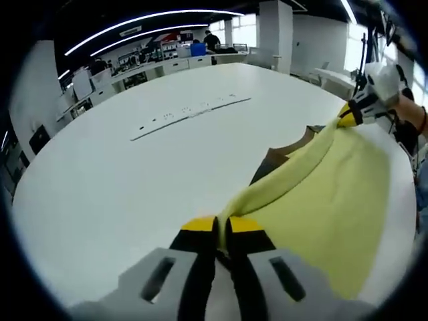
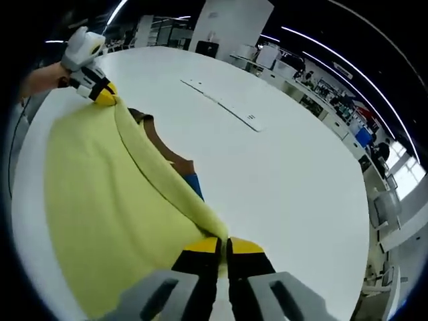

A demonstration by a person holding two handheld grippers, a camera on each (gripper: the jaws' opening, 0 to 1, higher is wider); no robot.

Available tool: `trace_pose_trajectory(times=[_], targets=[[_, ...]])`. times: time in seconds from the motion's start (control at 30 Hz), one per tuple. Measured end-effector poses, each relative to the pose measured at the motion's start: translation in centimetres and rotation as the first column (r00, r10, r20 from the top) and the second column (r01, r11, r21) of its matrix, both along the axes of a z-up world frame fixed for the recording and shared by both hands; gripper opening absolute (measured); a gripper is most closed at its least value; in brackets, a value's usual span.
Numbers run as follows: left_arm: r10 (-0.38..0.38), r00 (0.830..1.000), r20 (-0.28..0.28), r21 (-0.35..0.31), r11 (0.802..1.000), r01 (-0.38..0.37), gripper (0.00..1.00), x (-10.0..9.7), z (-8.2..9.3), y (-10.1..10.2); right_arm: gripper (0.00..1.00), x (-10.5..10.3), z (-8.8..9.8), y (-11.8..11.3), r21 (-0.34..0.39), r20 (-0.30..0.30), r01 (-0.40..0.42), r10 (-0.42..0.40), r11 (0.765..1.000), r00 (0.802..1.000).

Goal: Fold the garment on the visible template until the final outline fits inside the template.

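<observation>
You hold the pale yellow cloth garment by one edge, stretched between your two grippers above the large white round table. Your left gripper has its yellow-tipped jaws pressed together on a bunched corner of the cloth, and your right gripper is clamped on the other corner in the same way. In the left gripper view, the right gripper comes in from the right, with a hand behind it. Under the lifted edge you can see a brown flat piece and a small blue part lying on the table. Further across the table lies a thin white strip with small dark marks, well apart from the garment. Desks and screens stand behind the table.
</observation>
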State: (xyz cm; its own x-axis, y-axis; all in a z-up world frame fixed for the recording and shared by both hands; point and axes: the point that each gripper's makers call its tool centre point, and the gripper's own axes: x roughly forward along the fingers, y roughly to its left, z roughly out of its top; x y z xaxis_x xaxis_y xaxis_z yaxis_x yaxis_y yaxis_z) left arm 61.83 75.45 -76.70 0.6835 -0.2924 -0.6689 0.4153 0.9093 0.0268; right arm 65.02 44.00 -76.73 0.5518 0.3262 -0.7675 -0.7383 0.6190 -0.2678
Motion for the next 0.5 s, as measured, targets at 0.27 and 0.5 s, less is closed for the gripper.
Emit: trace_pose_trajectory(times=[0.27, 0.5], targets=[[-0.064, 0.995, 0.079, 0.014, 0.998, 0.063, 0.15, -0.4, 1.7, 0.5, 0.20, -0.1, 1.4, 0.0, 0.120, 0.016, 0.053, -0.055, 0.991, 0.998], [-0.135, 0.985, 0.109, -0.006, 0.991, 0.136, 0.15, -1.5, 2.5, -0.4, 0.21, -0.8, 2.4, 0.1, 0.094, 0.065, -0.009, 0.003, 0.996, 0.998]])
